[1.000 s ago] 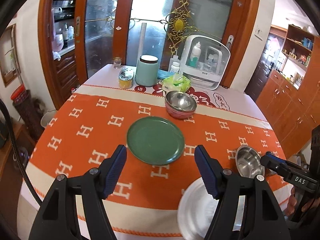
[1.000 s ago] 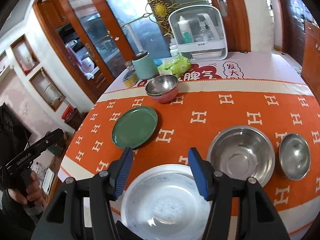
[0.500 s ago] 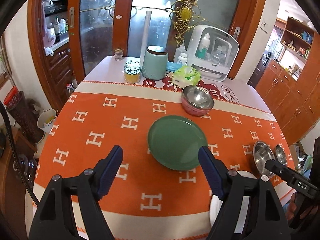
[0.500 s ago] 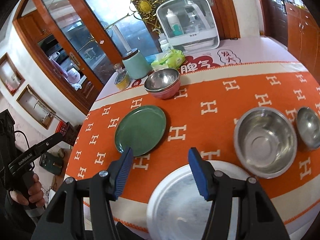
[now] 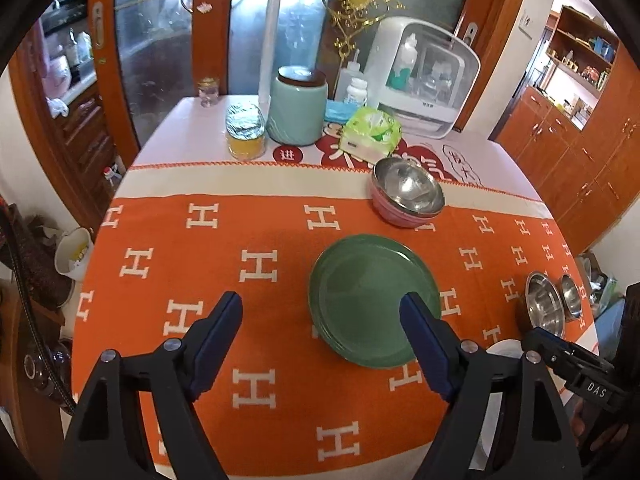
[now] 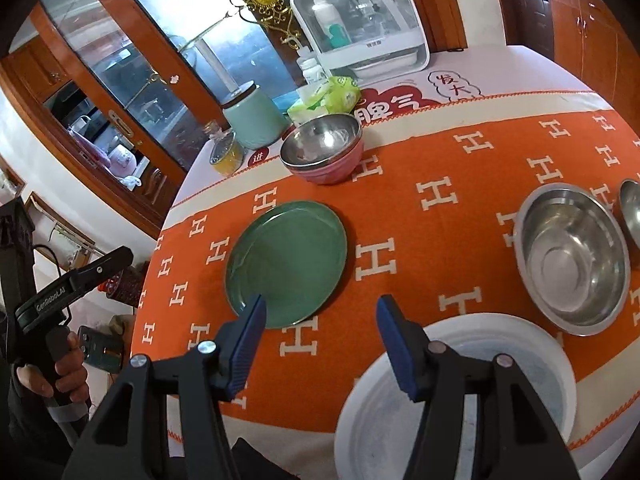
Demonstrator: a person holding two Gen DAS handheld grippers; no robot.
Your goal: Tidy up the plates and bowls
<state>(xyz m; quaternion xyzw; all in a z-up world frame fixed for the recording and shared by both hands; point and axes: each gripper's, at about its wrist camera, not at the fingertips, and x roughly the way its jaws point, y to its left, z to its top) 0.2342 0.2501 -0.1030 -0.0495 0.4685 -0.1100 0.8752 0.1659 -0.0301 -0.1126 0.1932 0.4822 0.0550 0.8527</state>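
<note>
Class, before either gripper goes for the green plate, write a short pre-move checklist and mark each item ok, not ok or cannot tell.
1. Left gripper empty, jaws opening: ok.
2. Right gripper empty, jaws apart: ok.
3. Green plate flat on the orange cloth, nothing on it: ok.
4. Plate between left fingers: not ok; it sits toward the right-hand finger.
5. White plate overhanging the table edge: cannot tell.

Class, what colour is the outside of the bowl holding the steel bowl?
Pink, clearest in the right wrist view.
</note>
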